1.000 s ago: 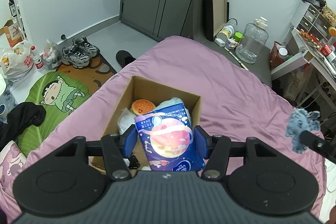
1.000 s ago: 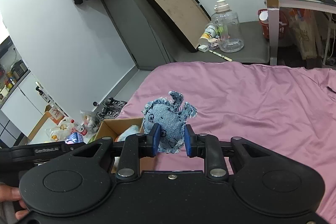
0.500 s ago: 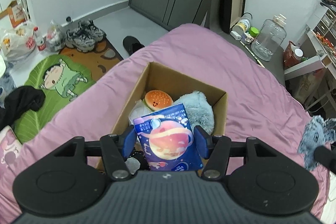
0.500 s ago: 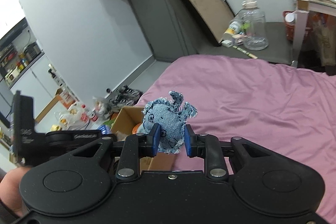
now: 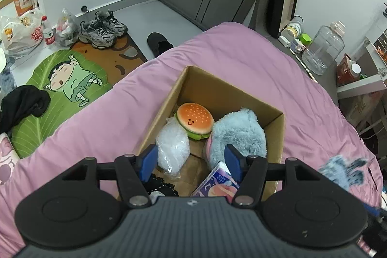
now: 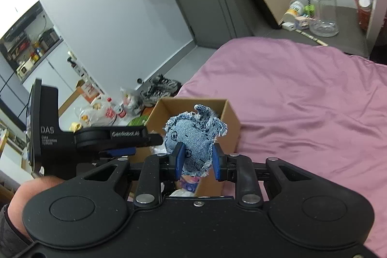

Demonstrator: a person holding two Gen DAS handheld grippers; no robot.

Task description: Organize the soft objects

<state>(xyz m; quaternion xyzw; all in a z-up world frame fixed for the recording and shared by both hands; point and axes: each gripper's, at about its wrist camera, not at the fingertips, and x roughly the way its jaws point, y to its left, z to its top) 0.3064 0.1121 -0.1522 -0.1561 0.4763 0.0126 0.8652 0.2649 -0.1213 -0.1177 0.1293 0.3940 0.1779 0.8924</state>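
A cardboard box stands on the pink bed. In it lie a burger plush, a fluffy light-blue plush, a clear plastic bag and a blue tissue pack at the near right. My left gripper is open and empty just above the box's near end. My right gripper is shut on a denim stuffed toy, held above the box's right side. The toy shows blurred in the left wrist view.
The pink bedspread spreads around the box. On the floor to the left are a green cartoon mat, sneakers, bags and a black garment. A clear jug and a desk stand to the right.
My left gripper opened and the tissue pack dropped into the box. My right gripper carried the denim toy closer, over the box.
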